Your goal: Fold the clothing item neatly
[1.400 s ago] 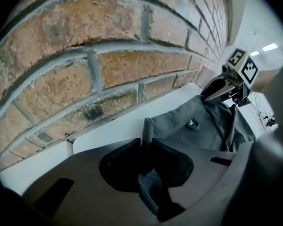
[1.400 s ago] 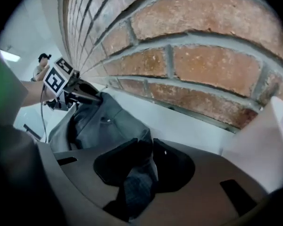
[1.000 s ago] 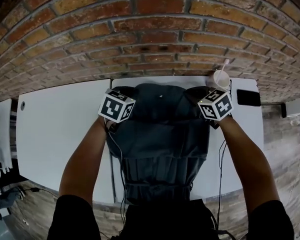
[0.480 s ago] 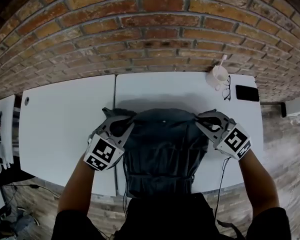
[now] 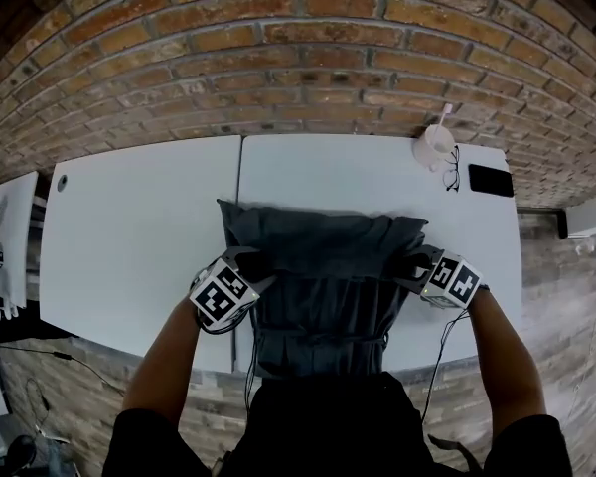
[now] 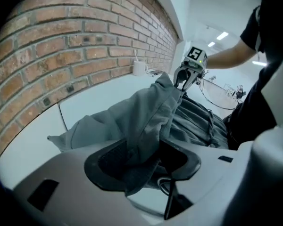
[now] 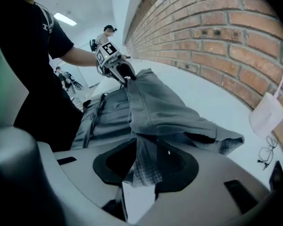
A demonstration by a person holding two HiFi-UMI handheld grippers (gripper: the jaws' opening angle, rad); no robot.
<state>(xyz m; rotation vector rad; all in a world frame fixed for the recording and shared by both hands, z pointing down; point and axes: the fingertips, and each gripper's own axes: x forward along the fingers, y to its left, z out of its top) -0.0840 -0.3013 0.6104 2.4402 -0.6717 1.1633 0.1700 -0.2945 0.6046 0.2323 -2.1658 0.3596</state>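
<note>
- The left forearm [image 5: 164, 361] comes bare out of a black sleeve and angles inward. The wrist is tipped so the left gripper [image 5: 250, 264] points steeply down at the white table [image 5: 129, 237], with its marker cube facing up.
- The left gripper's jaws have just been opening. They stand apart with a fold of grey cloth hanging loose between them, and the pads are not pinching it.
- The dark grey garment [image 5: 323, 266] lies flat on the table between the two grippers. Its doubled-over top edge sits just beyond their tips, toward the brick wall [image 5: 298, 58]. Its pleated lower part runs back under the grippers to the table's near edge.
- The right gripper [image 5: 414, 264] mirrors the left at the garment's other side, also tipped steeply down. Its jaws have likewise just been opening and stand apart. A flap of cloth with a checked inner face droops between them, ungripped.
- The right forearm [image 5: 502, 351] reaches in from the other side, angled inward like the left.
- Beyond the right gripper, near the wall, stand a white cup [image 5: 435, 149], a pair of spectacles [image 5: 450, 172] and a black phone [image 5: 491, 180].
</note>
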